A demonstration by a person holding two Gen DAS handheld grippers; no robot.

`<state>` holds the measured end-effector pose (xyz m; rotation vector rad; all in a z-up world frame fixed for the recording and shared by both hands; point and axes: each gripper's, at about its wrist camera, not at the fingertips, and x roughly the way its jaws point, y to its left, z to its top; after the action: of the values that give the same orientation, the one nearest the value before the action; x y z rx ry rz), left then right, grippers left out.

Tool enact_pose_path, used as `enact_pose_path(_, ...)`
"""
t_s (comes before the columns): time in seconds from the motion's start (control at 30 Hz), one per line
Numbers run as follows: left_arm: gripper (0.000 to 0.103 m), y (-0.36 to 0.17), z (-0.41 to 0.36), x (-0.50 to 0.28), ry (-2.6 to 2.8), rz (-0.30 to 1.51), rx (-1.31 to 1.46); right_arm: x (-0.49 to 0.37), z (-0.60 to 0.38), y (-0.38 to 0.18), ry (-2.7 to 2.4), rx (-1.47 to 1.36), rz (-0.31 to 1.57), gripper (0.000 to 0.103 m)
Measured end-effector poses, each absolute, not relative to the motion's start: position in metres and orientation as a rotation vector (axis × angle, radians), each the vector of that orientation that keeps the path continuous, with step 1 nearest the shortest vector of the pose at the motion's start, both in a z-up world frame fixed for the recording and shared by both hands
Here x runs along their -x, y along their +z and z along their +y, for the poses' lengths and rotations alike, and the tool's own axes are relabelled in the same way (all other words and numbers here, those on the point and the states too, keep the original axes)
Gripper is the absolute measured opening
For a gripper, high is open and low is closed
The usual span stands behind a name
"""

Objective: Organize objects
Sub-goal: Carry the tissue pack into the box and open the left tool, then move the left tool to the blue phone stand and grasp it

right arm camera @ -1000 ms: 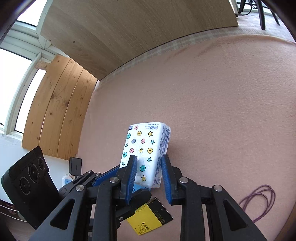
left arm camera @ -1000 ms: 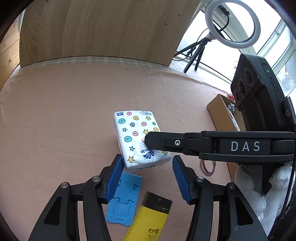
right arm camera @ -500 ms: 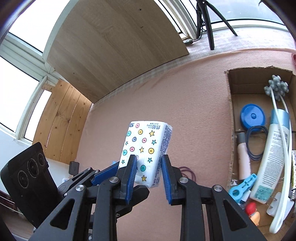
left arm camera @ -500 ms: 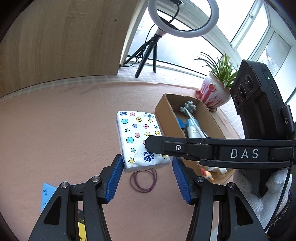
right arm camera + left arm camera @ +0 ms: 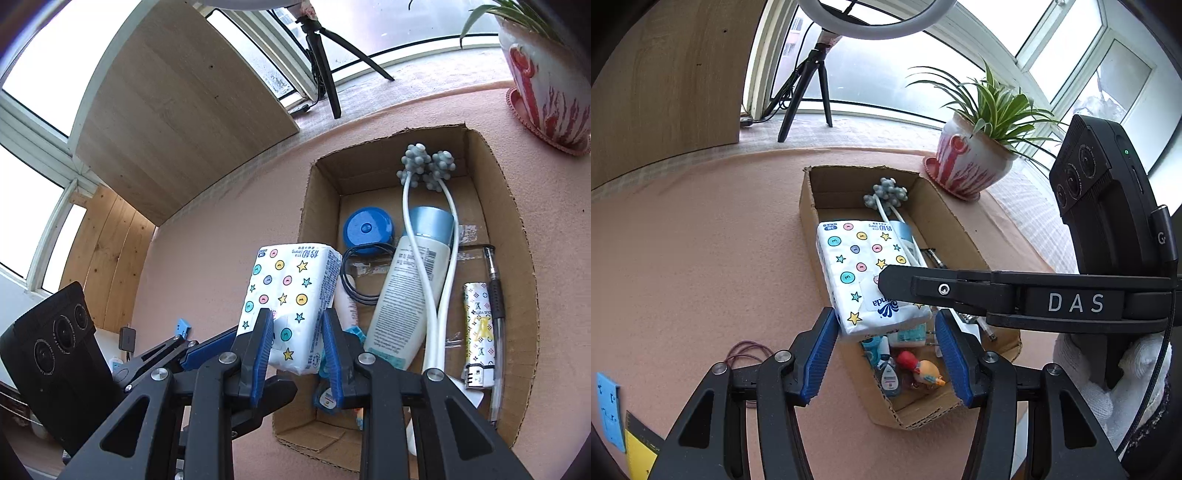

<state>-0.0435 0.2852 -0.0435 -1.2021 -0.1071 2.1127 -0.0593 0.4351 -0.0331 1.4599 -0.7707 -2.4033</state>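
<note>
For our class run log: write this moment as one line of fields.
right tongs: shut on tissue pack | left tongs: open | pack: held above cardboard box, left side | release: not yet

A white tissue pack printed with stars and dots [image 5: 291, 306] is held above the left side of an open brown cardboard box [image 5: 517, 236] on a pink cloth-covered table [image 5: 701, 240]. Inside the box, a white lotion bottle with a blue cap [image 5: 406, 295] lies in the middle, a round blue lid [image 5: 367, 229] to its left, and a patterned lighter [image 5: 478, 332] and black pen [image 5: 495, 295] to its right. A potted spider plant [image 5: 975, 158] stands behind the box, to the right. A purple hair-tie loop [image 5: 746, 350] lies on the table left of the box.
</note>
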Motion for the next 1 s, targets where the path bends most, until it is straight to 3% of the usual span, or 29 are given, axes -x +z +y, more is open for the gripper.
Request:
enact_pose_path(0.43, 0.059, -0.045, 0.323, 0.036, 2.099, -0.03, 1.198, 0.047, 0.464, -0.03, -2.454, -1.455, -0.76, 0.025)
enact_pose_path(0.47, 0.06, -0.045, 0.325, 0.035, 2.104, -0.022, 1.197, 0.046, 0.466, -0.03, -2.471, -1.461, -0.754, 0.026)
enact_pose_path(0.53, 0.066, -0.045, 0.327, 0.035, 2.122, 0.002, 1.202, 0.045, 0.469, -0.031, -2.508, -1.474, -0.745, 0.042)
enact_pose_path(0.6, 0.07, -0.047, 0.327, 0.035, 2.122, 0.008, 1.213, 0.042, 0.473, -0.032, -2.524, -1.468, -0.769, 0.046)
enact_pose_path(1.0, 0.07, -0.043, 0.302, 0.029, 2.15, -0.014, 1.231, 0.034, 0.465, -0.024, -2.587, -1.445, -0.726, 0.046)
